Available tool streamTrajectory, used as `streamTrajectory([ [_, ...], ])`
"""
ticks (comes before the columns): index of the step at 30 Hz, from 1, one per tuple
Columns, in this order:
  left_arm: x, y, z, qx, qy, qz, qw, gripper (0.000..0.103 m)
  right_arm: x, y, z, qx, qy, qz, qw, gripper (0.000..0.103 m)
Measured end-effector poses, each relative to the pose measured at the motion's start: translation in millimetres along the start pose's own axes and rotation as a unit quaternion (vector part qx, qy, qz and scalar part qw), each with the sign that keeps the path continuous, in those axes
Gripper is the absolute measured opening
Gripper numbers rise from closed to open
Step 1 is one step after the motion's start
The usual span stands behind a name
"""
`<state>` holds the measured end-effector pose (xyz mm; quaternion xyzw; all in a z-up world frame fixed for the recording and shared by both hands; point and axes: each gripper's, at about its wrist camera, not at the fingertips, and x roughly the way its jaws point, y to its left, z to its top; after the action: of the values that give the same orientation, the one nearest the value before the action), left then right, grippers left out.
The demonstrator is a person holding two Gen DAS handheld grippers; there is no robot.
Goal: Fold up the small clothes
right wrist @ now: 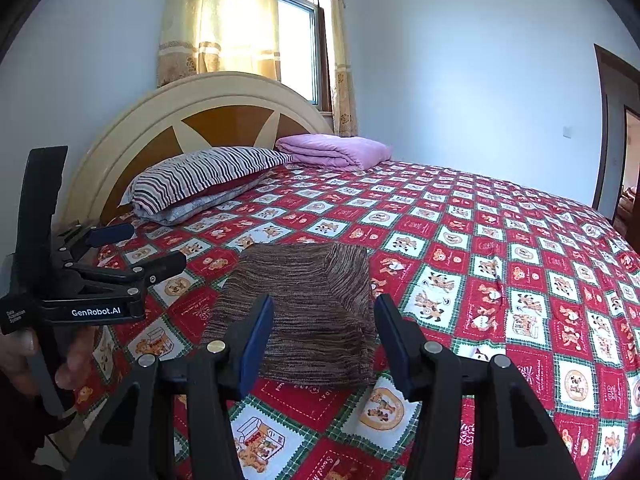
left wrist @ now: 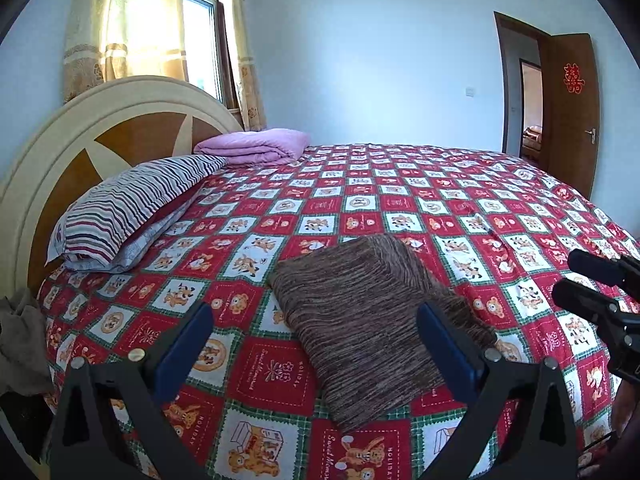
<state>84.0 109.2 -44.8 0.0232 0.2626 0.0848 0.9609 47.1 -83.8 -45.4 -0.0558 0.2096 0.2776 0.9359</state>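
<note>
Brown knit garment [left wrist: 360,320] lay folded on the bed [left wrist: 460,208], near my left gripper [left wrist: 316,344] and right gripper [right wrist: 324,340], both open and empty, so I judged the next garment needed fetching.

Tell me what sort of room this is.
A home bedroom, most likely. A bed with a checked cartoon cover fills the view, with a curved headboard, a striped pillow and a folded pink quilt. A folded brown garment lies on the bed.
</note>
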Motion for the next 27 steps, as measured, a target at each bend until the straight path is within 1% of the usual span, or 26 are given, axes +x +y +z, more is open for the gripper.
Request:
streamTrajectory([
  [11,-2.8,-1.4,0.9,-0.001,-0.002,0.0,1.0,0.103,-7.4,1.2,-0.5,0.0,-0.007,0.0,1.0,0.054],
  [27,-6.3,-5.9,4.1,0.002,-0.002,0.001,1.0,0.103,-10.4,1.0,-4.8,0.004,-0.005,0.003,1.0,0.054],
])
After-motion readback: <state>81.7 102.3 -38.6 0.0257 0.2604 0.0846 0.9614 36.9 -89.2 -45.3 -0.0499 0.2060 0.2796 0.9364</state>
